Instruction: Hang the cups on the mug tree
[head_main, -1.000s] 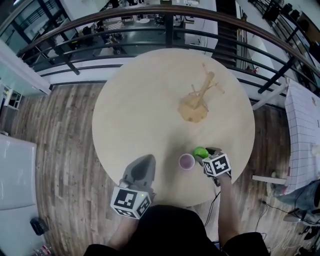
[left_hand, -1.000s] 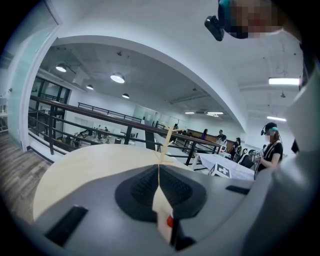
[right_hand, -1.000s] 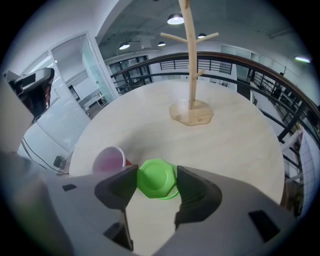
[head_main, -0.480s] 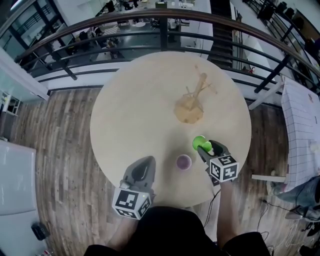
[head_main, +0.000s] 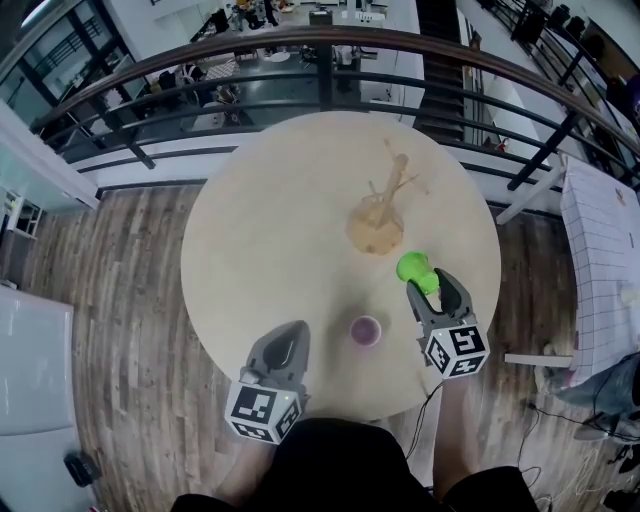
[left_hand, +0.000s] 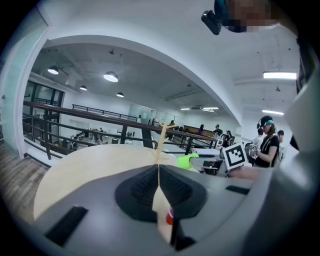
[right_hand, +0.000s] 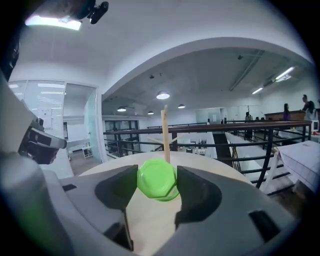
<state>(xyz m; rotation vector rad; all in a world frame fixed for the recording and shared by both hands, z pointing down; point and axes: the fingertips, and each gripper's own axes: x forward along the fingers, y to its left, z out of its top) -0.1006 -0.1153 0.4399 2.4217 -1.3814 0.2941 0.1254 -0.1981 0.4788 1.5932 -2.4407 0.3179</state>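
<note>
**Green cup clamped on its side, short of the mug tree**

The green plastic cup's handle cannot be made out in any view. In the right gripper view, only its flat, ringed end shows. The right gripper has its jaws spread wide, and the pads press on the cup's two sides. The cup's long axis runs along the jaws and points at the wooden mug tree just beyond. The tree stands upright on the round pale wooden table, its pegs bare. A small purple cup stands mouth up between the grippers. The left gripper has its jaws fully together and holds nothing. It sits at the table's near edge.
</note>
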